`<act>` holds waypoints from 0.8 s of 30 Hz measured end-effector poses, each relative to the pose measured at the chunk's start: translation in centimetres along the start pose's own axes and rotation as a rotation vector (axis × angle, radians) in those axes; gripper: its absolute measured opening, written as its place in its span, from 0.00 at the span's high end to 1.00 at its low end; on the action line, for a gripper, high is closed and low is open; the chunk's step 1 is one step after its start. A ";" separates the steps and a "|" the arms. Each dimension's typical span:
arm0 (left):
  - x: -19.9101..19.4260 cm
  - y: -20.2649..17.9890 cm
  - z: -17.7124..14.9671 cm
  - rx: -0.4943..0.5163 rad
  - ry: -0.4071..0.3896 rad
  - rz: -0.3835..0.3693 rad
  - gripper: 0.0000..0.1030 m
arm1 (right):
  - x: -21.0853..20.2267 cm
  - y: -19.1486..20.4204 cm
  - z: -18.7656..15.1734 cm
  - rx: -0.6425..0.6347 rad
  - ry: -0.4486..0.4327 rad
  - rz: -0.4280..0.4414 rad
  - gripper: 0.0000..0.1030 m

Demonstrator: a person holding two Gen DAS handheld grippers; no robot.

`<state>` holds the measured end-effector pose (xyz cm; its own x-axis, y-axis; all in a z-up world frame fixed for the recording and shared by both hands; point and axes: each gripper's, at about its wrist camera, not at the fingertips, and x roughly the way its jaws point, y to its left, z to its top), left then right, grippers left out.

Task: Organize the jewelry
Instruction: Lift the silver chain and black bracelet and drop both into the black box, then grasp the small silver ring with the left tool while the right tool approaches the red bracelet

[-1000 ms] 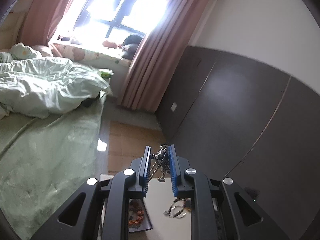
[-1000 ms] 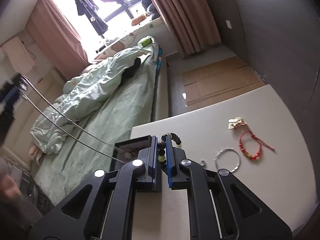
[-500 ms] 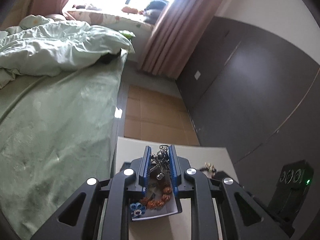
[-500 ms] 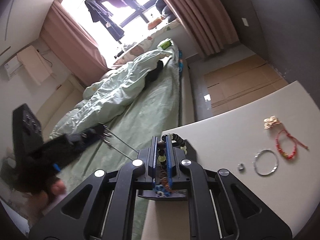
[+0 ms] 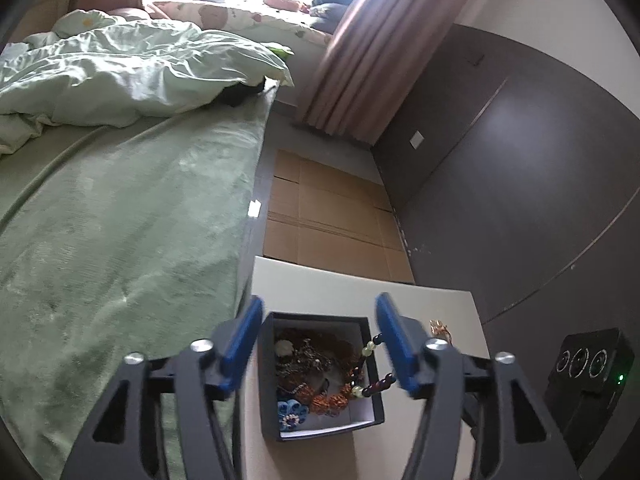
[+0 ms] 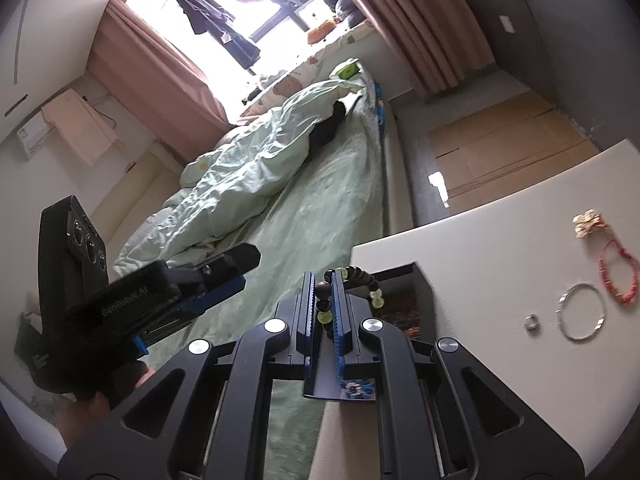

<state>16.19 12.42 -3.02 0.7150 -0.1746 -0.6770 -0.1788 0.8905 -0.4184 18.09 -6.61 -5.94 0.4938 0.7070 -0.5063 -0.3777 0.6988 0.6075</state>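
L gripper (image 5: 318, 340) gaping over part-filled jewelry box (image 5: 320, 426); R gripper (image 6: 323, 312) clamping beaded bracelet (image 6: 360, 278); ring (image 6: 531, 322), bangle (image 6: 581, 317), red bracelet (image 6: 618, 276) awaiting on surface (image 6: 500, 256).

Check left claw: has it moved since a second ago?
Yes. The left claw has tipped down from the window toward the table, now over the box, jaws open, chain dropped.

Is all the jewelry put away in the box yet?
Not yet. The box already holds a pile of pieces. The left gripper hangs open above it. The right gripper is clamped on a beaded bracelet. Still on the table: red bracelet, silver bangle, small ring, gold piece.
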 end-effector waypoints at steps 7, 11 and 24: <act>-0.7 -0.2 -0.2 0.007 -0.023 0.012 0.23 | -0.2 -0.8 -0.2 0.013 0.022 -0.078 0.42; -0.7 -0.8 -0.6 0.020 -0.018 0.002 0.21 | -2.2 -2.1 0.3 0.039 0.001 -0.104 0.42; 0.3 -5.1 -2.8 0.115 0.003 -0.036 0.22 | -8.7 -8.8 1.3 0.197 -0.029 -0.258 0.42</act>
<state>15.43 6.62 -2.75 0.7175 -0.2080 -0.6648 -0.0747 0.9259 -0.3703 18.15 -19.05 -6.13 0.5767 0.5042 -0.6428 -0.0796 0.8177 0.5700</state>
